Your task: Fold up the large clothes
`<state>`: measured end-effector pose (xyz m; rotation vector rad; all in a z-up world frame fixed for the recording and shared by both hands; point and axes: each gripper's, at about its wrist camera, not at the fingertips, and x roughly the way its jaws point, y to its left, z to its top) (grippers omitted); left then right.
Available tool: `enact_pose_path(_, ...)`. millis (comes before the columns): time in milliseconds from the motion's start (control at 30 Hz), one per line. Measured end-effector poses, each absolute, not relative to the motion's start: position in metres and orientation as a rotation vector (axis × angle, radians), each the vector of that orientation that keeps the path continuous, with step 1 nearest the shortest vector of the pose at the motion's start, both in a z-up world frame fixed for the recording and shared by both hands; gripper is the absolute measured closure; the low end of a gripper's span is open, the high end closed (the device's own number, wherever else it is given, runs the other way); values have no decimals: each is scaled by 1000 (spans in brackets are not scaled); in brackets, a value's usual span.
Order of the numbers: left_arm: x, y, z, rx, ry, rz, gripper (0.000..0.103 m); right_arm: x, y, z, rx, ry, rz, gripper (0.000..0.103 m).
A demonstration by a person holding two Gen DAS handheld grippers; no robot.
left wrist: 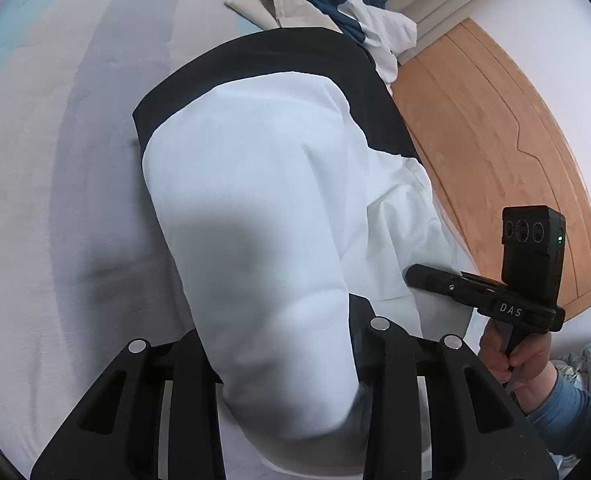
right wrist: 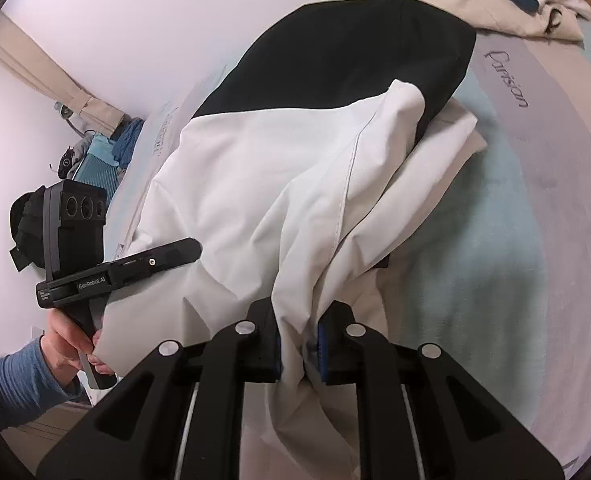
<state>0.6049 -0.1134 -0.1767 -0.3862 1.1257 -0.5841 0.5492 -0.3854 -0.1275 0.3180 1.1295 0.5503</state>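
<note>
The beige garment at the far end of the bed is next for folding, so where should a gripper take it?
Likely the flat corner of the beige garment pointing toward the open bed, approached from that bare side; its other side is buried under the blue-and-white clothes.

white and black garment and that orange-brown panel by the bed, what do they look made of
White and black garment: thin woven cloth, matte, perhaps cotton or a light synthetic; it creases sharply, shows a stitched seam and bunches where the right tool pinches it. Orange-brown panel: wood or wood veneer, smooth satin finish, with visible grain and routed grooves.
</note>
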Motion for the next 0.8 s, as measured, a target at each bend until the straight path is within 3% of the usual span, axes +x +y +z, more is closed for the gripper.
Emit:
enact_pose_path(167, 580, -94, -165, -368, 1112, -551, 71, 546, -354, -127, 292, 1130, 569, 92)
enact_pose_path(467, 545, -7, -87, -373, 961, -488, 72, 542, -258, -48, 201, 1034, 731, 92)
enact_pose_path(800, 447, 239, 40, -347, 784, -337, 72, 488, -9, 65, 59, 908, 912, 92)
